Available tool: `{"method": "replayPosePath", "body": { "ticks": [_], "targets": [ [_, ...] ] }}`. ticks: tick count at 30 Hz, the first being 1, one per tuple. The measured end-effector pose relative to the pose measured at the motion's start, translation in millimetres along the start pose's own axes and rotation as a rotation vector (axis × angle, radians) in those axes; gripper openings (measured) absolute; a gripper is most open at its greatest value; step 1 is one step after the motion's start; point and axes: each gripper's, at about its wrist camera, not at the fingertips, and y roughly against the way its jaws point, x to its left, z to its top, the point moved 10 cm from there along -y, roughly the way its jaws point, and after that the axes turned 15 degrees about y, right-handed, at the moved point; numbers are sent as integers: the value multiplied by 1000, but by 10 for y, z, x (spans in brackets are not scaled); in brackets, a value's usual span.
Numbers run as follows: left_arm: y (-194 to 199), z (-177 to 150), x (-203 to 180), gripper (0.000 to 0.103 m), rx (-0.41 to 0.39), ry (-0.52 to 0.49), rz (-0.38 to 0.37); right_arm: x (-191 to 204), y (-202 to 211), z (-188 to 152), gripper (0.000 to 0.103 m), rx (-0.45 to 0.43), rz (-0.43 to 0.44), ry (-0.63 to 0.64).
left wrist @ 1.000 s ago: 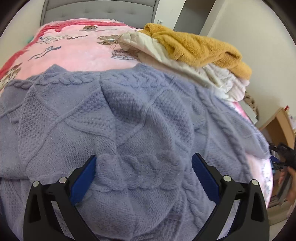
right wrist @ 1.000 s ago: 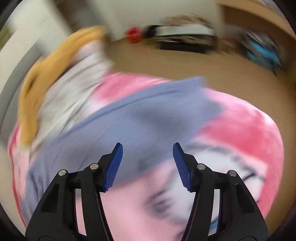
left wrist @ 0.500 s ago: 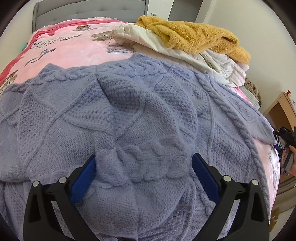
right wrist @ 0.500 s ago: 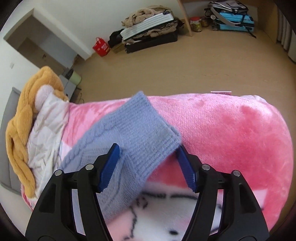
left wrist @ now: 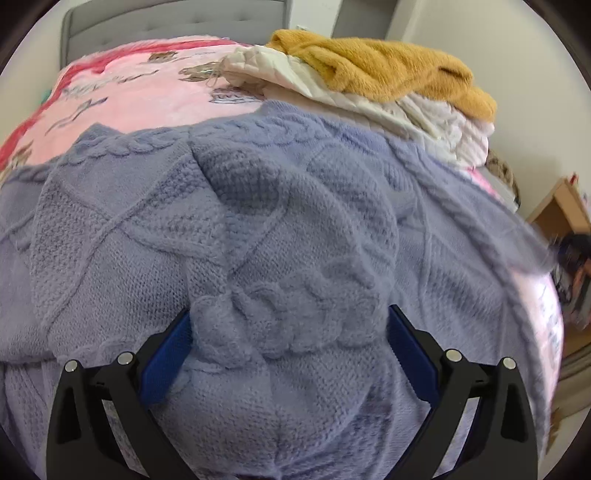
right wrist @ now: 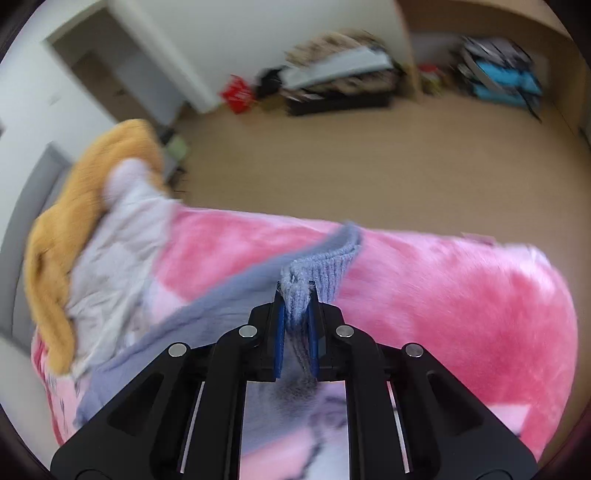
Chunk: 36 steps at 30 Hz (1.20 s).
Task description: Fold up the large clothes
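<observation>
A large lavender cable-knit sweater (left wrist: 280,221) lies spread over the pink bed blanket (left wrist: 147,92). My left gripper (left wrist: 290,325) is open, its blue pads on either side of a bunched cable ridge of the sweater, pressed into the knit. My right gripper (right wrist: 295,299) is shut on the ribbed cuff of the sweater's sleeve (right wrist: 325,262) and holds it lifted off the pink blanket (right wrist: 443,288) near the bed's edge. The sleeve (right wrist: 177,325) trails left from the jaws.
A pile of a mustard fleece (left wrist: 384,62) and white quilted clothes (left wrist: 369,107) sits at the far right of the bed, also in the right wrist view (right wrist: 74,206). Grey headboard (left wrist: 166,18) behind. Wooden floor (right wrist: 369,166) with luggage and bags (right wrist: 332,85) lies beyond the bed edge.
My right gripper has closed on the sleeve cuff and lifted it. My left gripper has stayed open, pressing a little further into the sweater.
</observation>
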Motion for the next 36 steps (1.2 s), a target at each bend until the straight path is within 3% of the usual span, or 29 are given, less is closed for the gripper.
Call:
{"method": "replayPosePath", "body": {
  "ticks": [4,10,12,17,21,27,31,36],
  "targets": [
    [-27,-39,-22,98,7,-65,27,863,451,205,9,-86,173,181],
    [150,95,91,98,0,113,-97,2539,1230,157,9,-151,573,353],
    [206,125,125,98,0,161,-121,3158,1422,-27,9,-125,703,430],
    [352,131,182,98,-15,218,-161,4322,1613,-686,9,-17,903,591],
    [632,124,370,98,-65,275,-199,5023,1625,-1337,9,66,993,730],
    [1166,125,931,98,-130,286,-165,5722,1572,-2287,9,161,1048,905],
    [1368,173,1269,98,-156,245,-124,5966,1698,-2692,10,161,1066,986],
    [1419,245,1673,98,-161,288,-110,6315,1863,-3066,10,147,1108,1058]
  ]
}}
